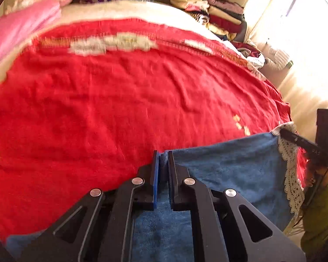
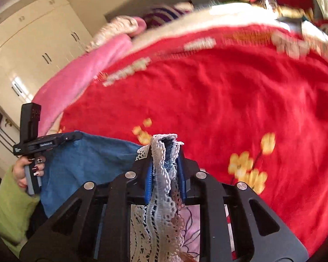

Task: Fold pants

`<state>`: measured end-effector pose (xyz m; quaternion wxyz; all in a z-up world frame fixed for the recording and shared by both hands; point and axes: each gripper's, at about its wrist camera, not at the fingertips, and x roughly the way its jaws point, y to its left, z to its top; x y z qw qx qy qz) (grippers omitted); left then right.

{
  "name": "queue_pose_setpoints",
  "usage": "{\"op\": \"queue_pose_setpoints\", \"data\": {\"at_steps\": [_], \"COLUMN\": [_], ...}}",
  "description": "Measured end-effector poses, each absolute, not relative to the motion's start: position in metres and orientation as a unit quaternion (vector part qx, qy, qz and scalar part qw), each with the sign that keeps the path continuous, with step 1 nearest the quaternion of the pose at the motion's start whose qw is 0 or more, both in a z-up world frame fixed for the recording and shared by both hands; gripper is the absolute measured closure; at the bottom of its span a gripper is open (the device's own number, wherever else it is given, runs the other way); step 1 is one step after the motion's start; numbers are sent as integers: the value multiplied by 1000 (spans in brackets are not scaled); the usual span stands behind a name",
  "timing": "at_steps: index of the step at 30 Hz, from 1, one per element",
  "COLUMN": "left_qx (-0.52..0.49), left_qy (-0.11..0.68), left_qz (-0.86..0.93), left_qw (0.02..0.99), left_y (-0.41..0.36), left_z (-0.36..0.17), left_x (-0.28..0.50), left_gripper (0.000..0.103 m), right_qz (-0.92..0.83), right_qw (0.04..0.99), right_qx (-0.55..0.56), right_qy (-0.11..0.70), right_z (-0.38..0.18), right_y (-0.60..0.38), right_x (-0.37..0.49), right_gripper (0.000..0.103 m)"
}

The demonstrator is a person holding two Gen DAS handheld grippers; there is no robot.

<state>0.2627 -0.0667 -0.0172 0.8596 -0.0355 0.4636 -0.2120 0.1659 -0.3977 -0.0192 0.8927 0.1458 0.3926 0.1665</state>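
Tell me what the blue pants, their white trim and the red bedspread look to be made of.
Blue pants: soft, matte cloth with a slightly fuzzy nap, possibly brushed cotton or light denim.
White trim: openwork lace, likely cotton crochet, with scalloped edges and visible holes.
Red bedspread: plush, fleecy fabric with soft creases and woven-looking floral patterning.

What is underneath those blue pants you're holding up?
Beyond the blue pants, gripped by the left gripper and right gripper, a red blanket with yellow flowers covers the bed. What lies directly beneath the hanging cloth is hidden.
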Motion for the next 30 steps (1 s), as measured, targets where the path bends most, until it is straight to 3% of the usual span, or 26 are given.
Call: {"op": "queue_pose_setpoints", "data": {"at_steps": [4, 7, 12, 13, 14, 15, 19, 21, 30], "left_qx": [-13, 13, -31, -31, -29, -25, -13, -6, 41], "left_qy": [448, 454, 465, 464, 457, 451, 415, 398, 380], "left_qz": [-198, -167, -160, -156, -148, -144, -140, -131, -153], "left_qw": [872, 875, 870, 872, 876, 881, 899, 908, 911], "left_y": [-76, -77, -55, -52, -49, -47, -39, -37, -54], "left_z": [-9, -28, -44, -42, -36, -30, -3, 8, 16], "left_x": [268, 276, 274, 272, 267, 261, 231, 214, 133], "left_gripper": [97, 96, 90, 86, 69, 50, 43, 26, 23], "right_qz": [150, 126, 97, 91, 75, 66, 57, 56, 83], "right_qw": [906, 898, 893, 895, 900, 906, 925, 926, 900], "right_qx": [107, 61, 35, 29, 17, 10, 29, 53, 128], "right_qy": [381, 417, 439, 437, 430, 418, 375, 370, 408], "right_z": [-11, -29, -48, -46, -40, -32, -6, 1, -9], "right_y": [-398, -386, -381, -380, -379, -379, -389, -398, -402], "right_x": [182, 199, 199, 198, 193, 186, 153, 133, 63], "right_gripper": [91, 89, 84, 73, 59, 57, 51, 48, 47]}}
